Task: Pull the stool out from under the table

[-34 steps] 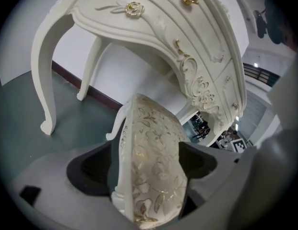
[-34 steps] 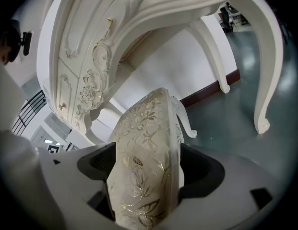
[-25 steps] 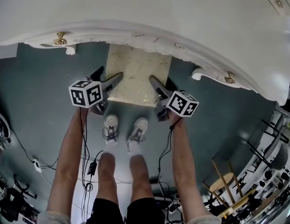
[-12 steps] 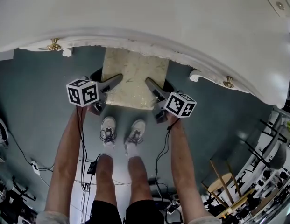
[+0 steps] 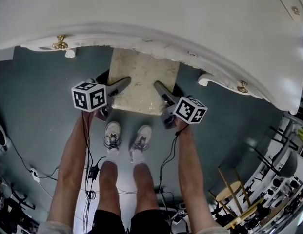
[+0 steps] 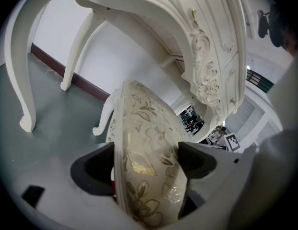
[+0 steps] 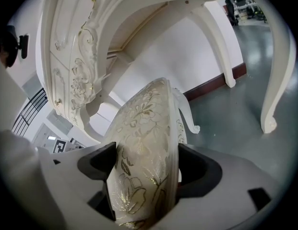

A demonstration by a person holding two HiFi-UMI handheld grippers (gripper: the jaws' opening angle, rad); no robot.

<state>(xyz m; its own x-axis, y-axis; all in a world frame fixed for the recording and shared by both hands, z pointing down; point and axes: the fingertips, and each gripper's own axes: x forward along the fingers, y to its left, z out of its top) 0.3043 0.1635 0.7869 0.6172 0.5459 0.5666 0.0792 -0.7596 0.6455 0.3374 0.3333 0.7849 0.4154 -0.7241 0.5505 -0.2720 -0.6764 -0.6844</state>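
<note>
A stool with a cream, gold-flowered seat [image 5: 140, 81] stands half under the white carved table [image 5: 171, 18], its near edge sticking out toward my feet. My left gripper [image 5: 118, 86] is shut on the seat's left side. My right gripper [image 5: 162, 93] is shut on the seat's right side. In the left gripper view the stool seat [image 6: 148, 152] fills the gap of the left gripper [image 6: 149, 166], both jaws pressing on it. In the right gripper view the stool seat [image 7: 148, 138] is likewise clamped by the right gripper [image 7: 145, 169]. A white stool leg [image 7: 187, 111] shows beyond it.
My shoes [image 5: 126, 135] stand just behind the stool on the grey floor. Curved white table legs [image 6: 24, 80] [image 7: 276, 75] flank the stool. Cables [image 5: 90, 172] lie by my left leg. A wooden stool [image 5: 228, 191] and dark racks [image 5: 283, 145] stand at the right.
The stool and both grippers have come slightly toward my feet; the grip on each side is unchanged.
</note>
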